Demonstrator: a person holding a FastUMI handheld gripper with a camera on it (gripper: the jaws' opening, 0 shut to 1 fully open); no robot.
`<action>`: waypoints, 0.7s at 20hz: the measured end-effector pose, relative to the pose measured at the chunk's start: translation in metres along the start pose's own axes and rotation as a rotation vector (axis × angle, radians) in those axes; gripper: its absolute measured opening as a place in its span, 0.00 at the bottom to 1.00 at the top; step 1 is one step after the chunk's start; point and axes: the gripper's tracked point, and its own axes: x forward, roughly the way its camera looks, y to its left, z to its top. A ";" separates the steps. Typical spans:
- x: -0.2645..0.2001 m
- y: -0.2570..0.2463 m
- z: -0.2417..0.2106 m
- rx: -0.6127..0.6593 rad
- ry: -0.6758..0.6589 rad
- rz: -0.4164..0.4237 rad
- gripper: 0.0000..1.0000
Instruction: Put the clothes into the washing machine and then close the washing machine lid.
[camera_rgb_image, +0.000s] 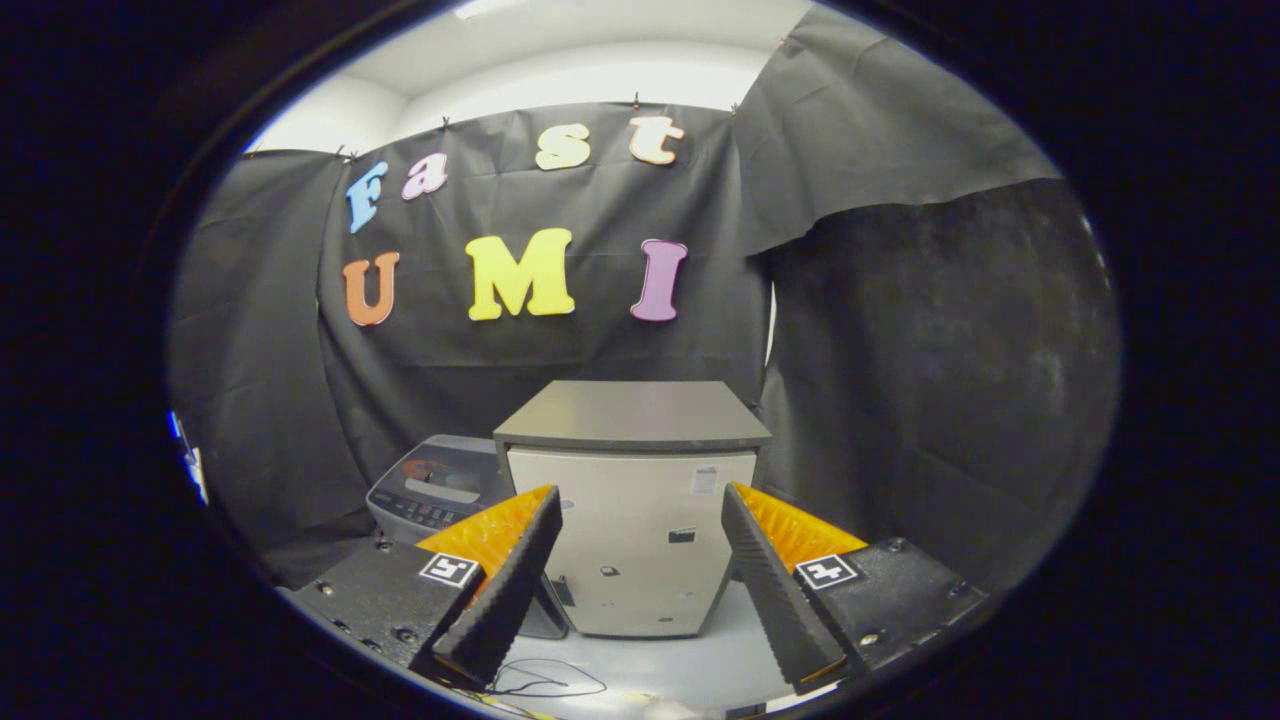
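Wide-spread, the gripper fingers hold nothing above a white tabletop. Beyond them stands the boxy washing machine, lid down; a grey control panel sits at its left, black cloth behind.

Cloth-walled recording booth (black drapes clipped up, white ceiling above)

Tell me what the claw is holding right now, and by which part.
Nothing. The claw is open, its fingers spread apart with only air between them; the beige cabinet and grey washing machine stand beyond them.
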 end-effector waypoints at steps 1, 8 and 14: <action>-0.006 0.000 -0.001 -0.004 -0.003 0.003 1.00; -0.021 -0.009 -0.001 0.004 -0.015 -0.006 1.00; -0.027 -0.019 -0.007 0.016 -0.006 -0.017 1.00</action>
